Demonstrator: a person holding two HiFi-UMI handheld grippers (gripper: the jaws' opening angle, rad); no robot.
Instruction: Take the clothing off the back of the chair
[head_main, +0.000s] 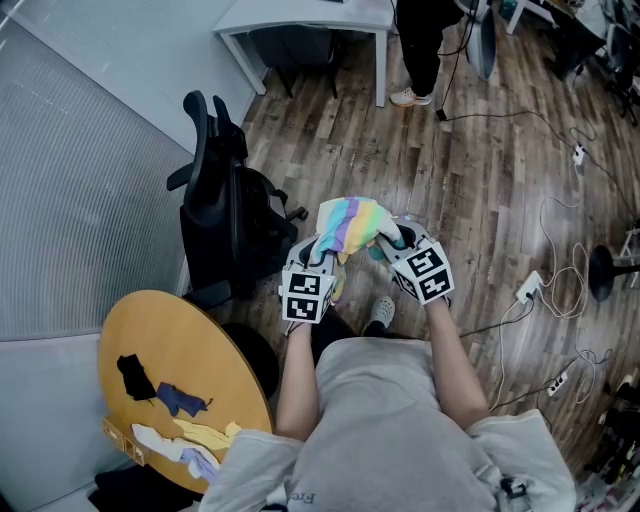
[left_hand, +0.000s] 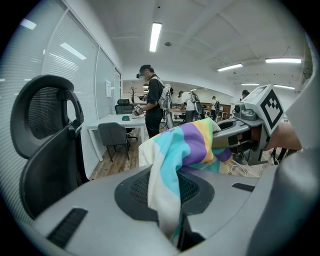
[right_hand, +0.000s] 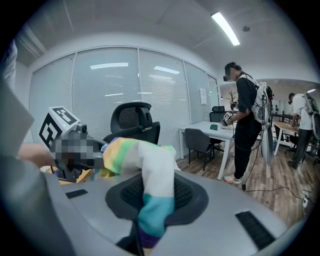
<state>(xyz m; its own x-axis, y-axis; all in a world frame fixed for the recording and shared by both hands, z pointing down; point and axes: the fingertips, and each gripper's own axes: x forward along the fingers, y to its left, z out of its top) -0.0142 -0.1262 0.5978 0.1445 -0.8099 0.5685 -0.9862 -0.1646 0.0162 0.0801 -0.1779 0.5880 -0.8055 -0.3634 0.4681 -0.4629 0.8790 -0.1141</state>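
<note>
Clothing (head_main: 350, 225), pastel-striped, bunched in mid-air between both grippers, clear of the black chair (head_main: 225, 215) to its left. Jaws of the left gripper (head_main: 325, 258) clamp one end; jaws of the right gripper (head_main: 393, 245) clamp the other. Round wooden table (head_main: 215, 350) nearby carries small cloths (head_main: 185, 400).

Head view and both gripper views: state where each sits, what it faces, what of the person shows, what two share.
Head view: on the person's head, facing down at the wood floor; torso, forearms, left gripper and right gripper holding a pastel striped garment.
Left gripper view: on the left gripper, facing the garment and right gripper; right hand shows.
Right gripper view: on the right gripper, facing a black mesh office chair; left gripper shows.
Shared: both gripper views show the garment and a white desk.
</note>
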